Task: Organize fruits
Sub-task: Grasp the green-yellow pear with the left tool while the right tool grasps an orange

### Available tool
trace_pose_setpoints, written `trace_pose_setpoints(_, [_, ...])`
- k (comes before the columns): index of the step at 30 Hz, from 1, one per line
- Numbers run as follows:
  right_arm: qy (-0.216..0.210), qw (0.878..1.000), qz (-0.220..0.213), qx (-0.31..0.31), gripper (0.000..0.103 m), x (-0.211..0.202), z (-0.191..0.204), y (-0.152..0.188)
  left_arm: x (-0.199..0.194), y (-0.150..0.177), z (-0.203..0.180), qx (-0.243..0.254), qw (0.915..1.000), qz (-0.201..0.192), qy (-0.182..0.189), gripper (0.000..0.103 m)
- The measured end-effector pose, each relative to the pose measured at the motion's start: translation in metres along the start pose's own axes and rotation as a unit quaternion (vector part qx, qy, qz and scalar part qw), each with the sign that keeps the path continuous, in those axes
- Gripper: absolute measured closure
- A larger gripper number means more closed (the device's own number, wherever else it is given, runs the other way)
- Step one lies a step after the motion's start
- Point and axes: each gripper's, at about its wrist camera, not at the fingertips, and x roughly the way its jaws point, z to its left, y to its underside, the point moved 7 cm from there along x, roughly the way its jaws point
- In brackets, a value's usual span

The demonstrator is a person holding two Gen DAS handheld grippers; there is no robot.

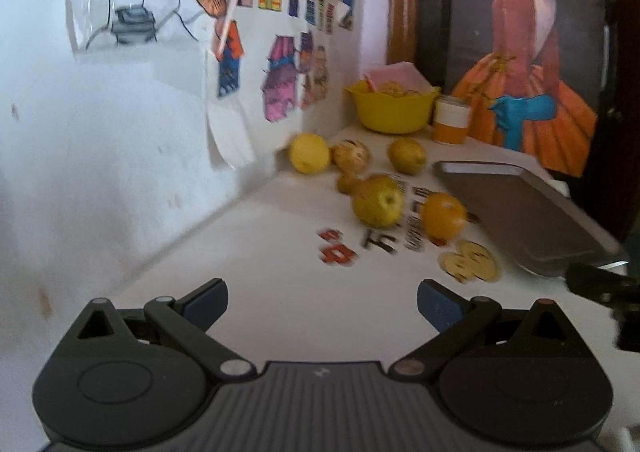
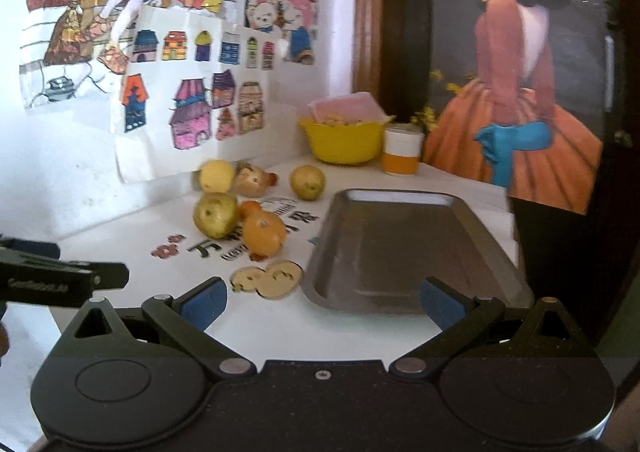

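Both claws hung released and empty, the left claw (image 1: 322,306) and the right claw (image 2: 324,304) alike. The fruits (image 2: 240,207) sat bunched toward the counter's (image 1: 280,272) back-left corner by the wall, the grey tray (image 2: 400,252) bare beside them. The fruit lay ahead-left of the right claw; the left looked better placed for the nearest, the green pear (image 1: 378,201).

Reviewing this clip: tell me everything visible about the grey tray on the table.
The tray is a shallow, dark grey rectangle with rounded corners and a raised rim, apparently metal with a dull sheen. It lies flat on the white table, right of the loose fruits, long side running away from the camera. Nothing is in it. The right gripper hovers open at its near end; contact can't be confirmed.
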Motion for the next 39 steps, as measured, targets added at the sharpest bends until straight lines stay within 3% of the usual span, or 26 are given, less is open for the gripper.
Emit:
trace_pose_setpoints(5, [-0.035, 0.998, 0.012, -0.049, 0.001, 0.025, 0.008, -0.021, 0.019, -0.017, 0.005, 0.003, 0.9997, 0.017, 0.018, 0.000])
trace_pose_setpoints(13, [-0.112, 0.987, 0.096, -0.059, 0.001, 0.082, 0.016, -0.045, 0.058, -0.053, 0.003, -0.019, 0.9977, 0.042, 0.050, 0.000])
trace_pose_setpoints(25, [-0.160, 0.976, 0.111, -0.102, 0.001, 0.127, 0.029, -0.042, 0.108, -0.065, -0.012, -0.043, 0.9939, 0.075, 0.069, 0.001])
trace_pose_setpoints(31, [-0.170, 0.972, 0.115, -0.117, 0.011, 0.142, 0.029, -0.037, 0.126, -0.065, -0.025, -0.038, 0.9920, 0.092, 0.078, 0.002])
trace_pose_setpoints(39, [-0.175, 0.968, 0.115, -0.142, 0.026, 0.150, 0.034, -0.032, 0.140, -0.060, -0.032, -0.050, 0.9878, 0.115, 0.093, 0.019])
